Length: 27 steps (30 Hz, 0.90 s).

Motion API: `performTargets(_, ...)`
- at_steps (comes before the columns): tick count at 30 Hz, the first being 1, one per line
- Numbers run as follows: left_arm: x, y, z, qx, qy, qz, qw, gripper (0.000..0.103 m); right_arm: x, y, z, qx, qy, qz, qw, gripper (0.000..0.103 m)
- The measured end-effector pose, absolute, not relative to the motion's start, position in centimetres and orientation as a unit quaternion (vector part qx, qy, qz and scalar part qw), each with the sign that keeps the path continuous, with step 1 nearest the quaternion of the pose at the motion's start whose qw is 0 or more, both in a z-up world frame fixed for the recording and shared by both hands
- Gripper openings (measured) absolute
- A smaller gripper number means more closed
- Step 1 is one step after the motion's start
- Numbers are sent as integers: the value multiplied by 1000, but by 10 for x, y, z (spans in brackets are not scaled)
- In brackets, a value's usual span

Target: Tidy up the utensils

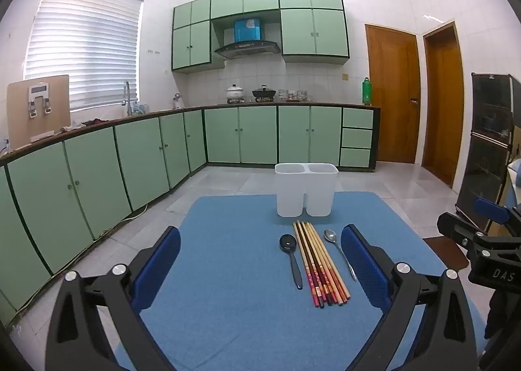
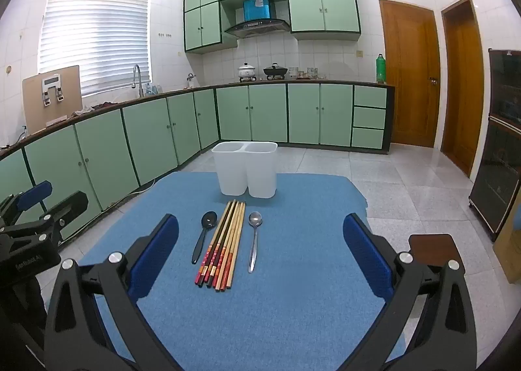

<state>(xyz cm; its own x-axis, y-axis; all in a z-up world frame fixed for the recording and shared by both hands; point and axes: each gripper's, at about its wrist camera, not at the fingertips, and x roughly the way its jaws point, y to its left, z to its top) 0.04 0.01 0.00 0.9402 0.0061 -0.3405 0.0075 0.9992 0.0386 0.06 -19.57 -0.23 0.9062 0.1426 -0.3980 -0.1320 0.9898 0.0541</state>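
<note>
Flanking the chopsticks (image 2: 221, 245): black spoon (image 2: 203, 235), steel spoon (image 2: 254, 239).

white letters "das" stand on the black body of the right gripper (image 1: 488, 240), at three o'clock in the left wrist view; other lettering is too blurred.

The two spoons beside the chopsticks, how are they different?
The black spoon is dark all over; the metal spoon is shiny silver. The black spoon lies left of the chopsticks, the metal spoon right. The black spoon's handle looks thicker. Both lie flat on the blue mat, bowls toward the white holder.
</note>
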Motion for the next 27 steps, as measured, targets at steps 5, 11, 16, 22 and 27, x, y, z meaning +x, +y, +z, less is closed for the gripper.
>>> performTargets(5, -2, 1, 1, 18, 168, 1, 986, 97, 1, -196, -3, 13, 207, 70, 976, 98)
performTargets(11, -1, 2, 1, 17, 170, 4, 985, 97, 4, -197, -5, 15, 209, 69, 975, 98)
performTargets(16, -2, 2, 0, 19, 170, 5, 985, 97, 5, -197, -8, 17, 212, 68, 975, 98)
performTargets(22, -9, 3, 3, 20, 171, 4, 985, 97, 4, -197, -7, 17, 213, 68, 974, 98)
performTargets(27, -2, 6, -2, 17, 174, 7, 985, 97, 4, -195, -8, 15, 216, 67, 974, 98)
